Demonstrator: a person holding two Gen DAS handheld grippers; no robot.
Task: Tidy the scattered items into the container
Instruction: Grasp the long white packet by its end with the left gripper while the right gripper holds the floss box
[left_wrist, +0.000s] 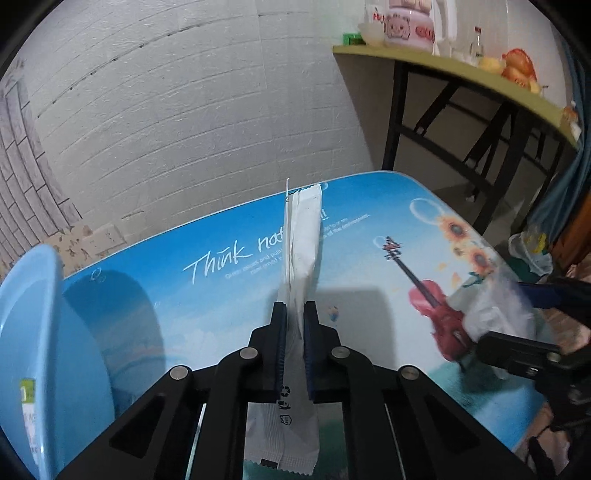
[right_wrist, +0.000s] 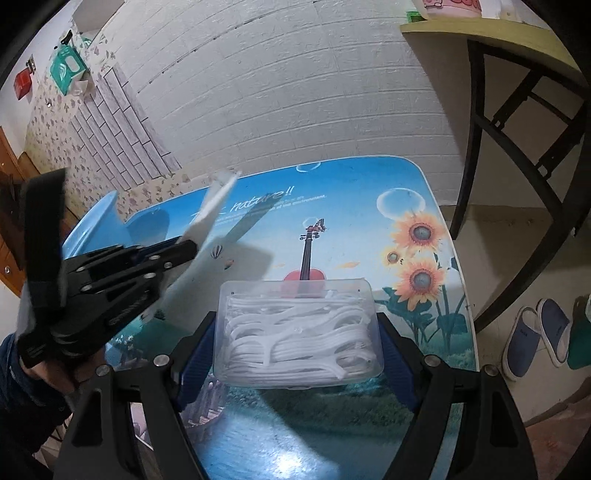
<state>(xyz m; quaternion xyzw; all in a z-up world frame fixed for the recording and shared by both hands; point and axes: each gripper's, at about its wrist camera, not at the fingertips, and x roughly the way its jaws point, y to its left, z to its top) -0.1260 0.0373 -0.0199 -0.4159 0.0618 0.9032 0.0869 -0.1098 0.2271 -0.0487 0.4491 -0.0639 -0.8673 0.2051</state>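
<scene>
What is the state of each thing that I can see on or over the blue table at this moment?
White packet: held upright, clamped in the left gripper, off the table.
Clear box: lid shut, full of white floss picks, between the fingers of the right gripper.
Blue basin: at the left side of the table; whether it holds anything cannot be seen.

A long white sachet stands on edge, lifted above the table. A clear box of white floss picks is also raised. A blue basin sits at the table's left edge.
</scene>
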